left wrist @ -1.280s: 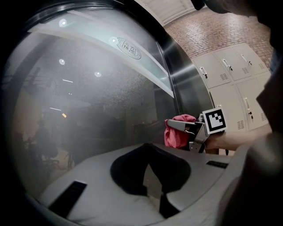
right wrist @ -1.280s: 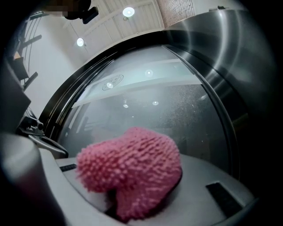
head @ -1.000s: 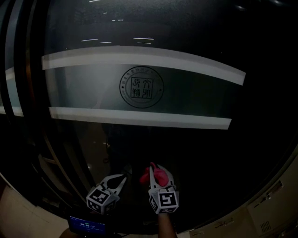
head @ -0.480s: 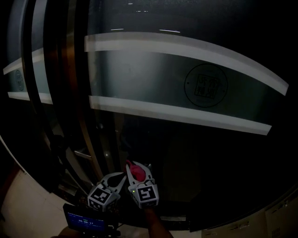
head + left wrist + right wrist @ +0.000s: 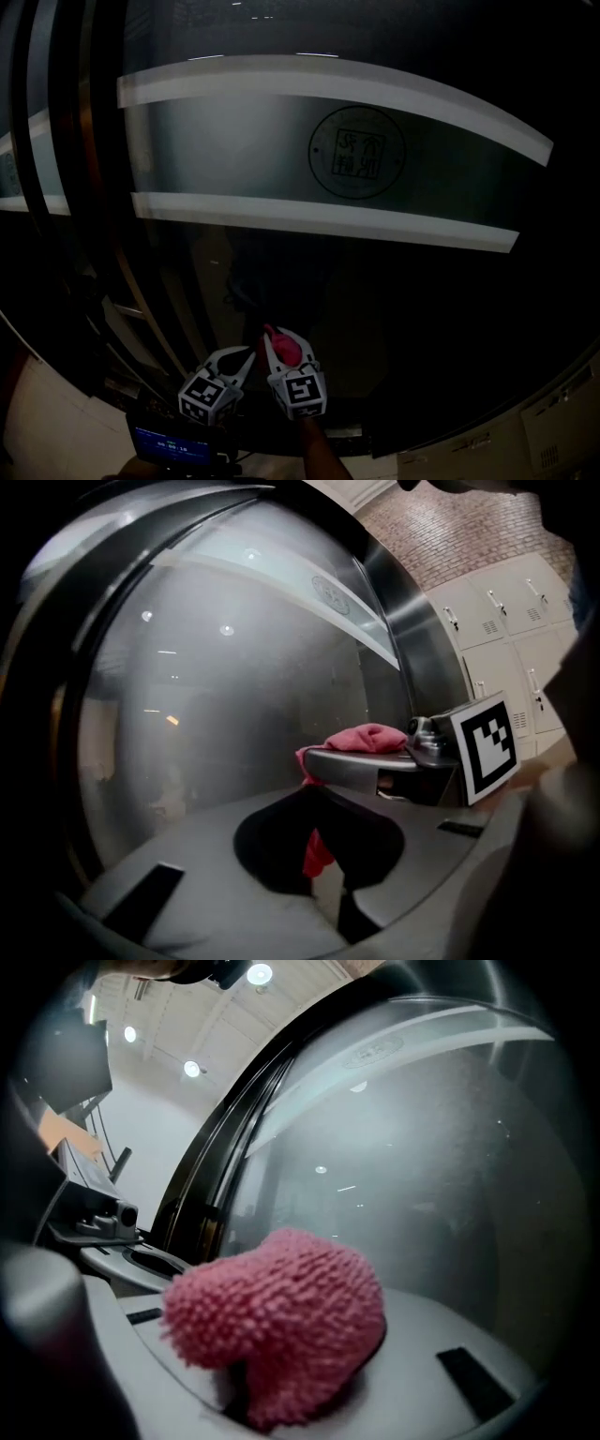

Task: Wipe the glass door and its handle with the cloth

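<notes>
The dark glass door (image 5: 309, 291) fills the head view, with two curved frosted bands (image 5: 281, 89) and a round seal (image 5: 357, 152) between them. Low in that view my right gripper (image 5: 281, 341) is shut on a pink cloth (image 5: 287, 350) close to the glass. In the right gripper view the fluffy cloth (image 5: 281, 1307) bulges out of the right gripper (image 5: 281, 1368) in front of hazy glass (image 5: 441, 1176). My left gripper (image 5: 246, 355) sits just left of it, shut and empty. The left gripper (image 5: 314, 803) view shows the right gripper's cube (image 5: 487, 747) and cloth (image 5: 361, 738). I cannot pick out a handle.
Dark vertical frame strips (image 5: 89, 187) run down the left of the door. White lockers (image 5: 497, 639) and a brick wall (image 5: 450, 536) stand to the right. A small device with a blue screen (image 5: 173, 450) hangs below my grippers. Pale cabinets (image 5: 553, 422) sit at the lower right.
The head view swung right and partly back, so the seal shifted. My right gripper with the cloth has dropped lower and closer to the left gripper. Both stay shut.
</notes>
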